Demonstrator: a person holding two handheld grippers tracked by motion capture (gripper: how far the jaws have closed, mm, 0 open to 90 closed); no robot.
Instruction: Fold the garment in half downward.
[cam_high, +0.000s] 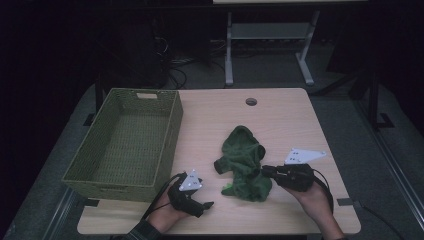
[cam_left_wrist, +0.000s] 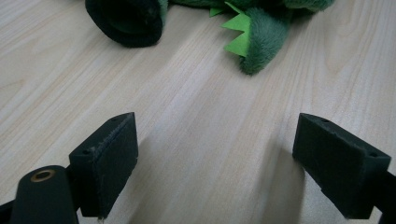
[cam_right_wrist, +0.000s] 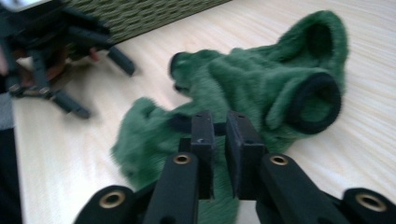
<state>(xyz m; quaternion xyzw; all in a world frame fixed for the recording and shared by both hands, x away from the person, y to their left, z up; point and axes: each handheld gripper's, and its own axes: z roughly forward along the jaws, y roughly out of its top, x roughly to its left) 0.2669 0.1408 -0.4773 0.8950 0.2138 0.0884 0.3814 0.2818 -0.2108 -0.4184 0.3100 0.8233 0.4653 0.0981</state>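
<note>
Green fleece garment (cam_high: 244, 162), small and plush like a pet's hooded costume, lies crumpled on the light wooden table (cam_high: 280, 117), a little toward 4 o'clock from the table's middle. Its pile is deep green and fuzzy; the hood end points toward 12 o'clock, a sleeve with a dark cuff (cam_right_wrist: 314, 103) opens like a tube, and a row of brighter green felt spikes (cam_left_wrist: 239, 33) runs along one edge near the bottom hem. The right gripper (cam_high: 265, 171) comes in level from 3 o'clock, held in the person's right hand (cam_high: 314, 196), and its tips meet the garment's lower right part. In the right gripper view the two black jaws stand nearly together with just a slim gap; they sit right over the fleece, but whether any cloth is pinched between the pads I cannot tell. The left gripper (cam_high: 206, 204) rests at about 8 o'clock from the garment, well apart from it, near the table's front edge, carried by the left hand (cam_high: 167, 212); its jaws are spread wide with bare wood between them, and in its own view the garment's cuff and spiked hem lie ahead at 12 o'clock. A woven olive-green basket (cam_high: 169, 132) with cut-out handles stands at 9 o'clock on the table's left side, its near corner just behind the left gripper.
</note>
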